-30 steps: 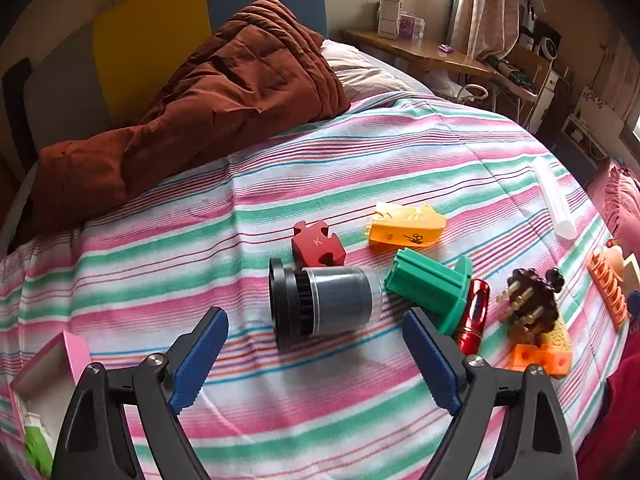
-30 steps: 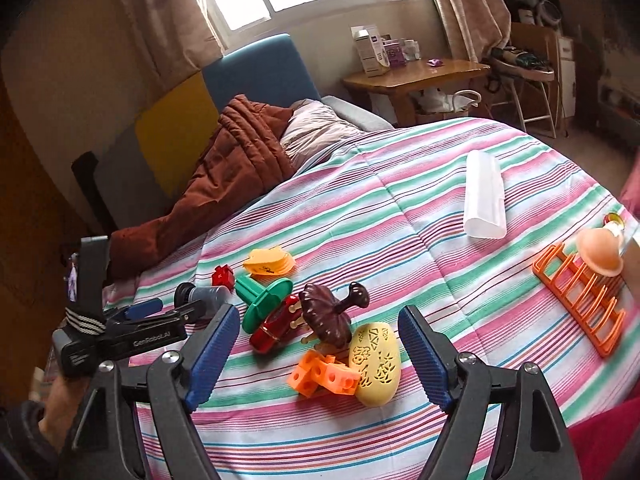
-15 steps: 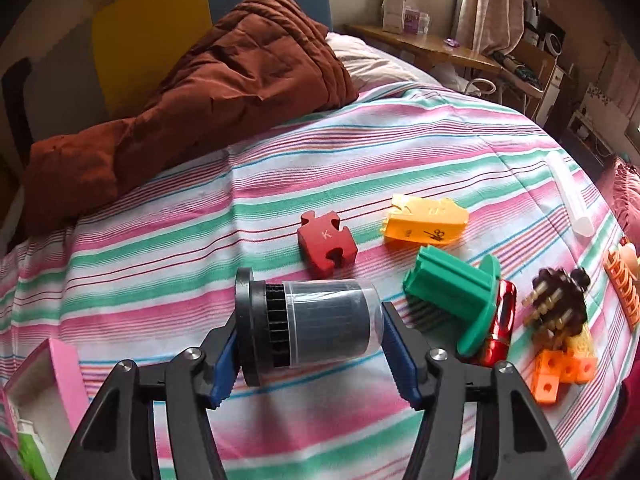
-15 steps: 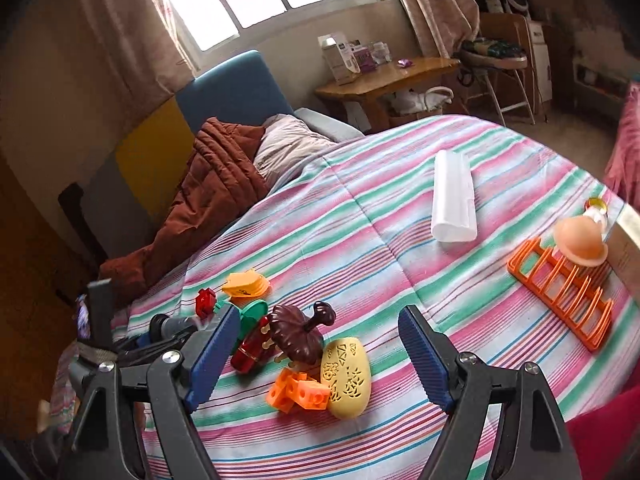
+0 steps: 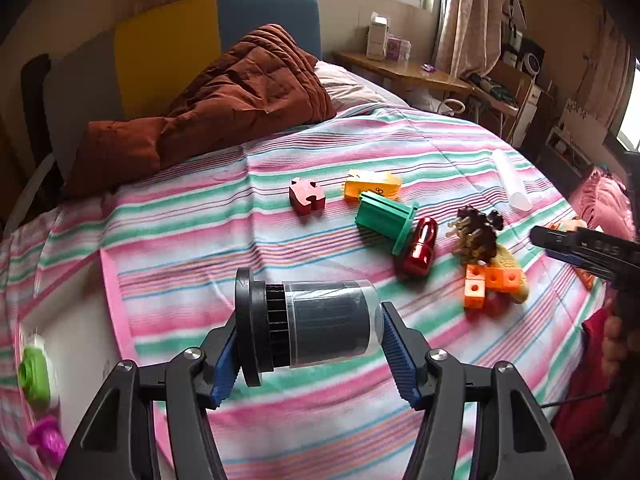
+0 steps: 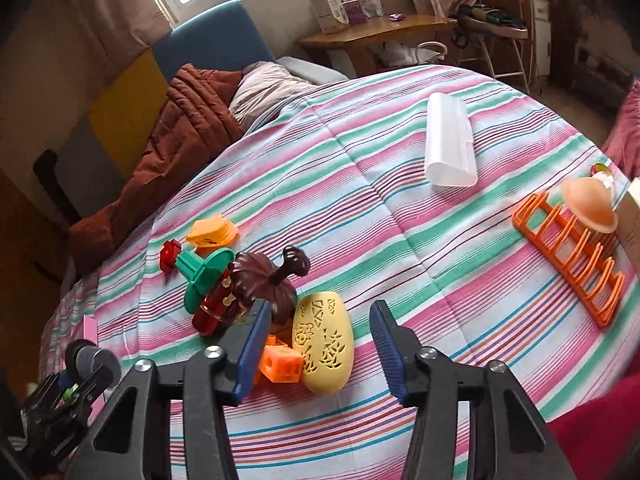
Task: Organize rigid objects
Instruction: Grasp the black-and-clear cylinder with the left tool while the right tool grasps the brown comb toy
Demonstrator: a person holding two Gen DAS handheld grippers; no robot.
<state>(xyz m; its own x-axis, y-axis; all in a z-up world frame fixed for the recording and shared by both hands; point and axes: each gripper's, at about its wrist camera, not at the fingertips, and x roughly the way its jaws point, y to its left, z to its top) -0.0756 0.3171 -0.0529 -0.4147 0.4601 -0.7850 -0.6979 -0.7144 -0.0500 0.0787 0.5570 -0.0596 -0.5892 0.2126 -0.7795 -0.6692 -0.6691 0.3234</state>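
Note:
My left gripper [image 5: 308, 346] is shut on a black cylinder with a clear cap [image 5: 320, 322] and holds it sideways above the striped bedspread, beside a pink box [image 5: 110, 304]. My right gripper [image 6: 320, 346] hangs low over a toy pile with its jaws closing. A yellow perforated oval [image 6: 322, 340] lies between the fingers, and neither pad touches it. Orange cubes [image 6: 280, 364] and a brown spiked toy [image 6: 264, 280] sit against the left finger. A green flanged piece [image 5: 386, 222], a glossy red piece [image 5: 420, 246] and a red puzzle piece [image 5: 306, 196] lie further back.
A yellow-orange block [image 5: 372, 188] sits behind the green piece. A white translucent case [image 6: 450, 146], an orange rack [image 6: 572, 248] and a peach cup [image 6: 590, 204] lie to the right. A brown quilt [image 5: 224, 96] covers the head of the bed. Green and magenta items sit in the pink box.
The left gripper closed on the black cylinder, lifted it off the bed and carried it toward the pink box. The right gripper sank toward the toy pile and its jaws narrowed around the yellow oval.

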